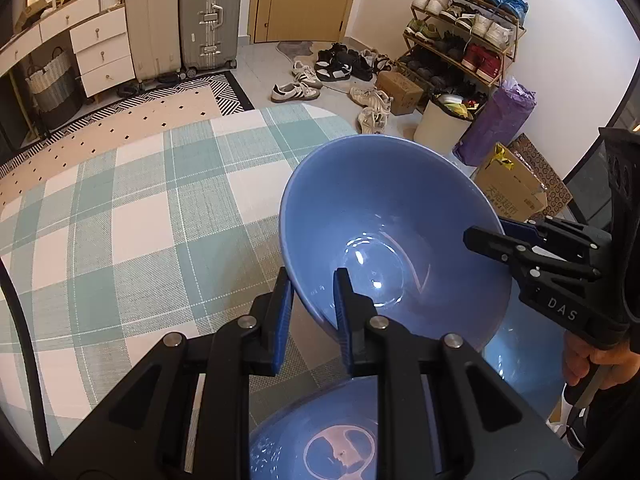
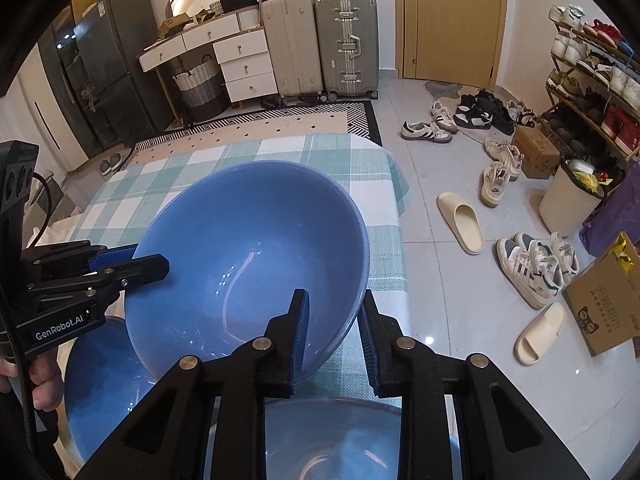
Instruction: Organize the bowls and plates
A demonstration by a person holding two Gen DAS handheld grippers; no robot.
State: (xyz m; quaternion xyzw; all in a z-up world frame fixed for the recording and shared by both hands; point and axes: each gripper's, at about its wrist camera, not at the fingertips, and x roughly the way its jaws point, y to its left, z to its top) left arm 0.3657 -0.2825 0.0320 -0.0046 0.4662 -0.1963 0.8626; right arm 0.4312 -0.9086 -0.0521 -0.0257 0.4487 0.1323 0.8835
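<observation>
Both claws, left [image 1: 313, 300] and right [image 2: 334, 328], clamp the tilted blue bowl's [image 1: 384, 216] rim above another bowl [image 1: 316, 440], nesting unfinished.

Blue bowl [image 1: 384, 216] tilted above checked surface [image 1: 132, 220]; left gripper [image 1: 314, 312] clamps its near rim; right gripper [image 1: 492, 236] clamps far rim; another blue dish [image 1: 316, 436] below.

Bowl [image 1: 384, 216] – plain blue; tablecloth [image 1: 140, 220] – teal-and-white plaid; tongs [image 1: 310, 312] – black, blue pads.

"DAS" on right gripper [image 1: 486, 242]; "GenRobot.AI" on left gripper [image 2: 148, 266].
</observation>
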